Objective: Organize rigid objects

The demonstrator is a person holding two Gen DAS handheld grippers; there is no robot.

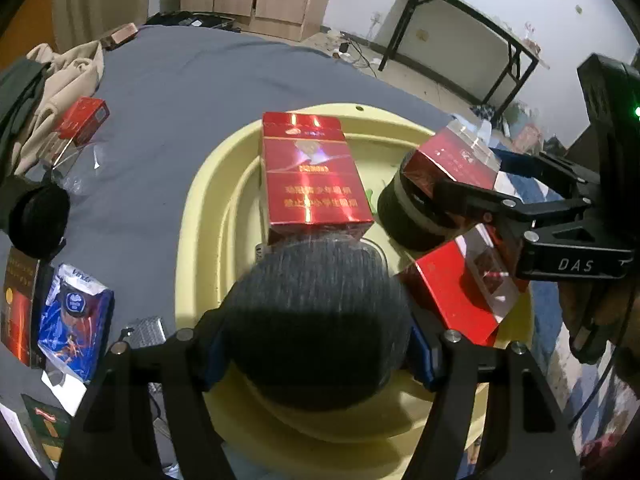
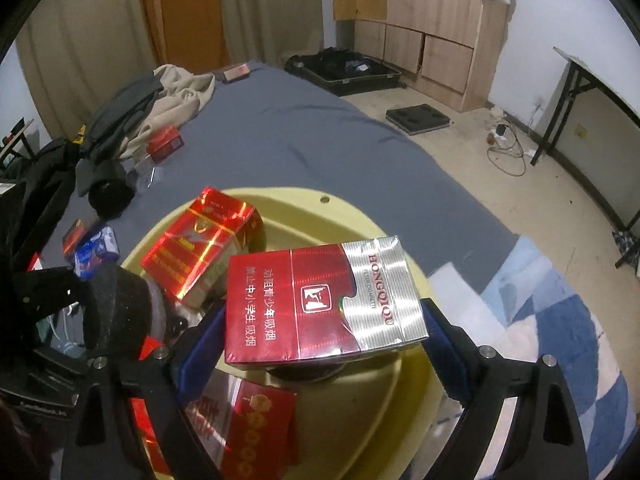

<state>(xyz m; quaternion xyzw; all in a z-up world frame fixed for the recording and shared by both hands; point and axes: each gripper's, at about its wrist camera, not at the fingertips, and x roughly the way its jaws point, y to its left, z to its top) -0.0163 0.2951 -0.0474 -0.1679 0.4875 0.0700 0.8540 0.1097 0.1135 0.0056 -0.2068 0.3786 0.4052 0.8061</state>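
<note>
left gripper [image 1: 316, 320] clamped on a dark round tin [image 1: 320, 320] over the yellow tray [image 1: 200, 216] | right gripper [image 2: 324, 332] grips a red and silver pack [image 2: 320, 304]; another tin [image 1: 404, 216] beneath, mostly hidden (seemingly touching) | tray floor largely covered

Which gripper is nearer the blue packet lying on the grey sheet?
Left. The left gripper, holding a dark round object over the yellow tray, is just beside the blue packet; the right gripper is across the tray.
</note>
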